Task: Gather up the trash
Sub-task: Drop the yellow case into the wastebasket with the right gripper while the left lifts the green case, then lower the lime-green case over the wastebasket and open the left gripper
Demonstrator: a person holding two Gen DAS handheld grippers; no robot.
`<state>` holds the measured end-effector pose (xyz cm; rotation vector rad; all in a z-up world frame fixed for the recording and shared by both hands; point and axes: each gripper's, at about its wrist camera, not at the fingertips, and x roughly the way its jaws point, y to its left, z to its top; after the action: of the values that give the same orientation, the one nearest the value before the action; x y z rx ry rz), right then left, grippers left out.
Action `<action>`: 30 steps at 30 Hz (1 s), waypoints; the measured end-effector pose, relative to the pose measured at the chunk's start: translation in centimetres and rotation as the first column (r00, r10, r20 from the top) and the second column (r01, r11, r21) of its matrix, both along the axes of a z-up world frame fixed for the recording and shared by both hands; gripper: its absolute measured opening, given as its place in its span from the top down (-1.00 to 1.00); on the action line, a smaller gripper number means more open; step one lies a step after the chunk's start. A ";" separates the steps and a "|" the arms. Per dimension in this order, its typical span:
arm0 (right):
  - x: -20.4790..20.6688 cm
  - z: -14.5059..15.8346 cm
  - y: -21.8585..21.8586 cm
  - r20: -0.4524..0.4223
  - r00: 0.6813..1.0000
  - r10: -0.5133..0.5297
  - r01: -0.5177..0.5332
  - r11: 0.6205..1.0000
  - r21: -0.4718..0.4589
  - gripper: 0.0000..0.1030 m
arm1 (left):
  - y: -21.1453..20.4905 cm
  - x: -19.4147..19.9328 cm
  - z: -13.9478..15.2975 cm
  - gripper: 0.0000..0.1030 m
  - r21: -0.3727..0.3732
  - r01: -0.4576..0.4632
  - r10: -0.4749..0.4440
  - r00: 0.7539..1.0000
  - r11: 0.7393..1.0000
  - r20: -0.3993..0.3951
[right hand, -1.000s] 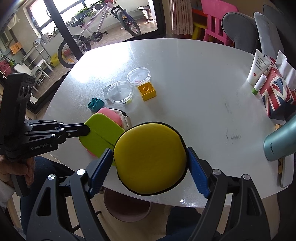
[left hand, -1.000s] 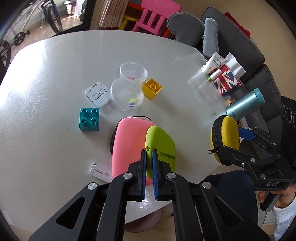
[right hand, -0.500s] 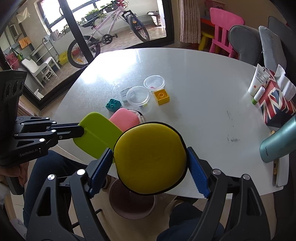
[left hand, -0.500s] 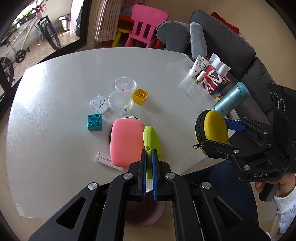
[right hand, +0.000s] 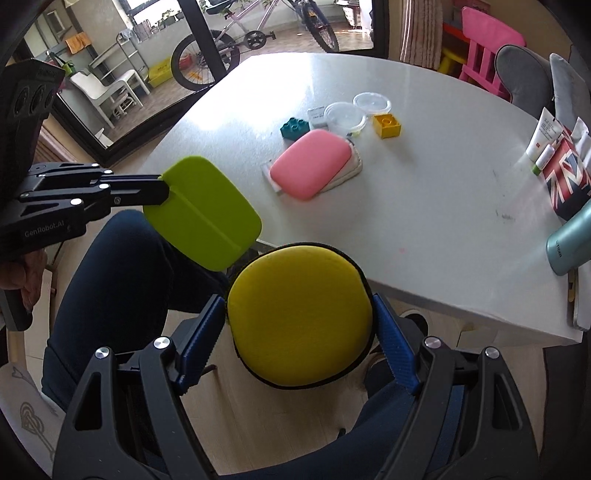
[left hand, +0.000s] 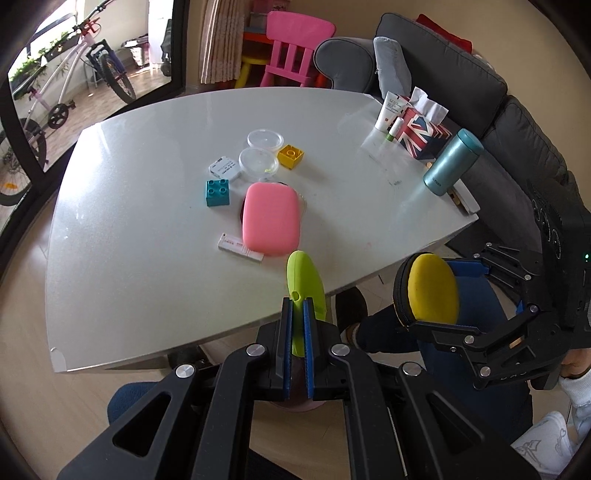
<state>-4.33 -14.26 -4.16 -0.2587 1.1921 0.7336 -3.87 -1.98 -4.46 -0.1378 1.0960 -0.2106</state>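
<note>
Bright daylight, coming in through the big window by the bicycle. White table catches a broad washed-out glare patch on the window side in the right wrist view, softer sheen in the left wrist view. Soft shadows beside the pink case and blocks. Teal bottle throws a pale reflection on the tabletop. Heavy fisheye bending, dark vignette in the corners. Mostly sharp, slight motion blur on the case edge in the right wrist view
</note>
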 end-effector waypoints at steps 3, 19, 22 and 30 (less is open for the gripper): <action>-1.2 -1.0 0.3 -0.025 0.999 0.028 -0.028 0.999 -0.015 -0.53 | 0.2 -1.4 -0.4 0.91 0.004 -0.008 0.008 1.000 1.000 -0.005; -1.2 -0.9 -0.5 -0.015 0.999 -0.029 0.029 0.999 -0.026 -0.88 | -0.2 -3.4 -1.2 0.91 -0.020 0.002 -0.003 1.000 1.000 -0.023; -0.7 -0.3 -1.0 0.002 0.999 -0.047 0.047 0.999 -0.024 -0.88 | -0.8 -3.6 -1.5 0.90 -0.019 0.020 -0.020 0.999 1.000 -0.031; 0.2 0.6 -2.6 0.020 0.995 -0.093 0.093 0.996 -0.008 -0.88 | -2.9 -3.9 -2.1 0.69 0.003 0.081 -0.080 0.995 0.997 -0.052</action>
<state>-4.10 -16.88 -3.55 -0.2154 1.1811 0.6435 -7.73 -4.87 -6.57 -0.0948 1.1546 -0.2777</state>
